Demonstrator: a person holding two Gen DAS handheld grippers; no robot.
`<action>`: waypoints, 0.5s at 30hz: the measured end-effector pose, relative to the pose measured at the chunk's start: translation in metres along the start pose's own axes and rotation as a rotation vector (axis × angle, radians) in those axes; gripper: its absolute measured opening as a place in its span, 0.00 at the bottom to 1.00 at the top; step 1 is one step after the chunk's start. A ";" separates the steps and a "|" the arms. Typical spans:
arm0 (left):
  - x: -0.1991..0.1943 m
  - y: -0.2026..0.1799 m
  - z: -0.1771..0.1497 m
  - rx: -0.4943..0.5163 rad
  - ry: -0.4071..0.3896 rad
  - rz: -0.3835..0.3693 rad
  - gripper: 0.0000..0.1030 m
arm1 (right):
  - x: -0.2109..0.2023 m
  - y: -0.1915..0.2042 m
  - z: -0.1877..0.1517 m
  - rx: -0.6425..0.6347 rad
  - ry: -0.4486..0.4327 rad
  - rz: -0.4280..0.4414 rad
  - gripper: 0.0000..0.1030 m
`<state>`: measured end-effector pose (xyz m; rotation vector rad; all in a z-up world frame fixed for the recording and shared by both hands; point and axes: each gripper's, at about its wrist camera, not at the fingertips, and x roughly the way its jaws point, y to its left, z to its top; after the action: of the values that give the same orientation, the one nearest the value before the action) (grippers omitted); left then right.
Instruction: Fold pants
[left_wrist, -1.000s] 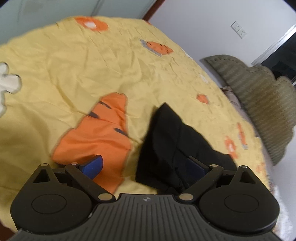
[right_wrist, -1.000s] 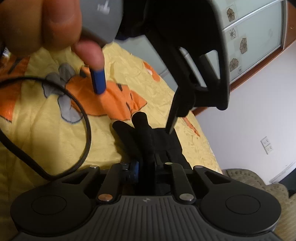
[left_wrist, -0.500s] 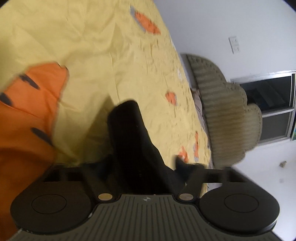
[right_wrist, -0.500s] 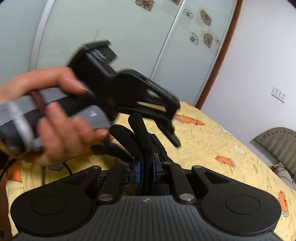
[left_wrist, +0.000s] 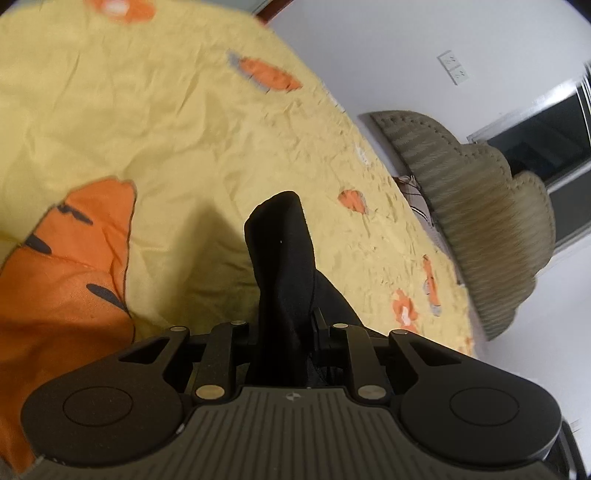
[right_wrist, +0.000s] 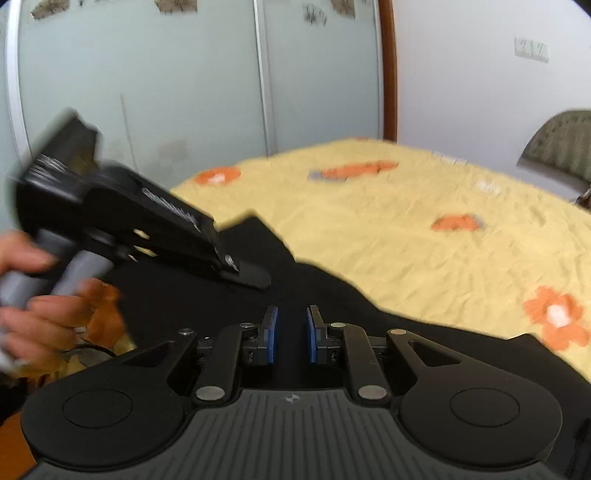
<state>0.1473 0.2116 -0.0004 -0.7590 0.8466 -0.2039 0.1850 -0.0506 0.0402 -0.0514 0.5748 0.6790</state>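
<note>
The black pants (left_wrist: 284, 258) lie soft and matte on the bed's crinkled yellow sheet (left_wrist: 166, 122). The left gripper (left_wrist: 284, 325) is closing, its fingers pinching a bunched fold they stood wide of a second ago. The right gripper (right_wrist: 291, 332), then clamped on cloth, is opening above the fabric.

Left gripper (left_wrist: 284, 325) pointed downward, jaws closing on a bunched fold of black pants (left_wrist: 284, 258) that stood up between them. Right gripper (right_wrist: 291, 332) angled down over the same cloth, jaws opening, blue pads (right_wrist: 272, 334) apart with nothing pinched between. Left hand (right_wrist: 40, 295) wrapped round the grey handle, fingers curled, at the left edge of the right wrist view.
</note>
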 end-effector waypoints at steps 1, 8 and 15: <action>-0.007 -0.008 -0.003 0.035 -0.018 0.016 0.21 | 0.006 -0.001 0.000 0.030 0.002 0.034 0.15; -0.040 -0.093 -0.033 0.250 -0.147 0.054 0.20 | -0.038 -0.010 -0.002 0.088 -0.150 0.071 0.15; -0.031 -0.181 -0.069 0.378 -0.144 -0.034 0.27 | -0.110 -0.058 -0.012 0.220 -0.296 0.021 0.15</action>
<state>0.0983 0.0580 0.1120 -0.4273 0.6338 -0.3255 0.1453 -0.1623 0.0793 0.2577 0.3618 0.6262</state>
